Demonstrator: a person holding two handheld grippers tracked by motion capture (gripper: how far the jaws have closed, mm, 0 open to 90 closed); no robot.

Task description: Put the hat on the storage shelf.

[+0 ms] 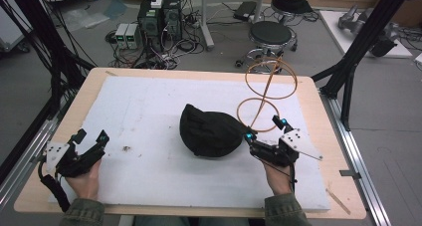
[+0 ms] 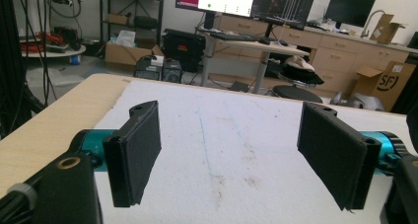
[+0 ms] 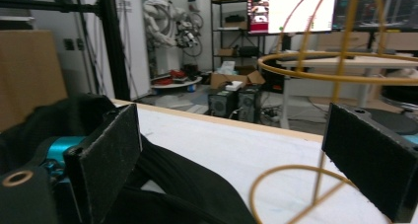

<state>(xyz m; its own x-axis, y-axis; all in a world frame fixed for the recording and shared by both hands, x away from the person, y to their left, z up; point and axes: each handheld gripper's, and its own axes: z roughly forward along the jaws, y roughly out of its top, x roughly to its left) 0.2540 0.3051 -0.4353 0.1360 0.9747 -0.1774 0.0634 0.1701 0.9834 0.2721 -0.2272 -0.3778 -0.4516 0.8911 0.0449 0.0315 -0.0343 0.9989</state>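
High view: black cap (image 1: 209, 130) on counter (image 1: 149, 116), soft, light, probably floppy.
Hold: brim edge.
Right gripper (image 1: 263, 129): fingers wide, empty.
Left gripper (image 1: 92, 136): wide, empty.

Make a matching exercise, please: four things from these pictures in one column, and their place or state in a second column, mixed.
Things:
1. black cap
2. wire stand
3. left gripper
4. right gripper

Places or states:
A. open, at the near left edge of the white mat, nothing between its jaws
B. lies in the middle of the mat
C. open, between the cap and the stand's base ring
D. stands upright, far right on the mat

Pairs: 1-B, 2-D, 3-A, 4-C
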